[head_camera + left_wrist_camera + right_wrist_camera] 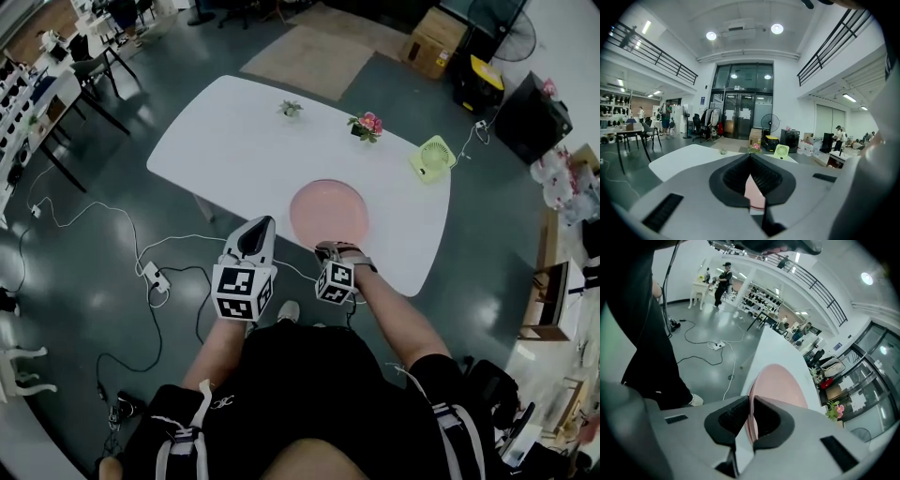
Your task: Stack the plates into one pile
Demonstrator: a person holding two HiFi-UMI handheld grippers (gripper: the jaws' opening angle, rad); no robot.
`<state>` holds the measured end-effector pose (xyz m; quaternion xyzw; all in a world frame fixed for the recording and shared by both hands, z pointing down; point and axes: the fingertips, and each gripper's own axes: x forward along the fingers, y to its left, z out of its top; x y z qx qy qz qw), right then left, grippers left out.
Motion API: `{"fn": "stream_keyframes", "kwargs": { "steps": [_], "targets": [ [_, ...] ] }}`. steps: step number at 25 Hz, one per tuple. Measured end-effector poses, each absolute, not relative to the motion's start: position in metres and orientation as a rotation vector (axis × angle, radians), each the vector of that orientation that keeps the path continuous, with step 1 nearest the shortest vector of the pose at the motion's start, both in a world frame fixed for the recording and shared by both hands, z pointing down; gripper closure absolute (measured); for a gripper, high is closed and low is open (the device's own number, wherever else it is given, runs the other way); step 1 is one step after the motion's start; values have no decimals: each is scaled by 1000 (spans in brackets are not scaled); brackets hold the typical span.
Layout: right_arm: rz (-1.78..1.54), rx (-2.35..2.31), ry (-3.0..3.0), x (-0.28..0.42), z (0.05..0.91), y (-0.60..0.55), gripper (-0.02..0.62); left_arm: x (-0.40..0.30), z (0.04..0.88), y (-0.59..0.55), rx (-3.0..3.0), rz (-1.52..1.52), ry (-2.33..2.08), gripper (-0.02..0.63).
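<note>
Plate (328, 211), pink, lies at 5 o'clock on table (234, 141), near edge. Right gripper (330, 251) pinches its 6 o'clock rim, likely to steer or settle it. Left gripper (260, 225) closed, empty, off plate's 8 o'clock, out of way. No separate plate visible.

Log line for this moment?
right gripper: shut on plate rim | left gripper: shut, empty | plate at table near edge

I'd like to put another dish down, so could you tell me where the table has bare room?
Bare: the left half of the table, out to the small plant and pink plate; also the strip between plate and green fan. Crowded: the plate's near rim, by the left gripper and right gripper.
</note>
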<state>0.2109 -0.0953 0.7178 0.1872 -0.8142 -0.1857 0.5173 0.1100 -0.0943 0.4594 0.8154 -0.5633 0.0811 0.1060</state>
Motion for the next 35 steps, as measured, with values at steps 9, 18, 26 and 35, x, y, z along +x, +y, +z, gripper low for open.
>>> {"fn": "stream_keyframes", "kwargs": {
  "steps": [9,18,26,35],
  "targets": [
    [-134,716,-2221,212,666,-96,514,108,462,-97,2417,222,-1630,592],
    [7,1479,-2526,288,483,-131,580,143,433,-110,2546,154,-1539,592],
    [-15,2003,-2465,362,396,-116,583,188,418,-117,2653,147,-1428,592],
    [18,2033,-2449,376,402,-105,583,210,416,-116,2688,159,-1381,592]
  ]
}}
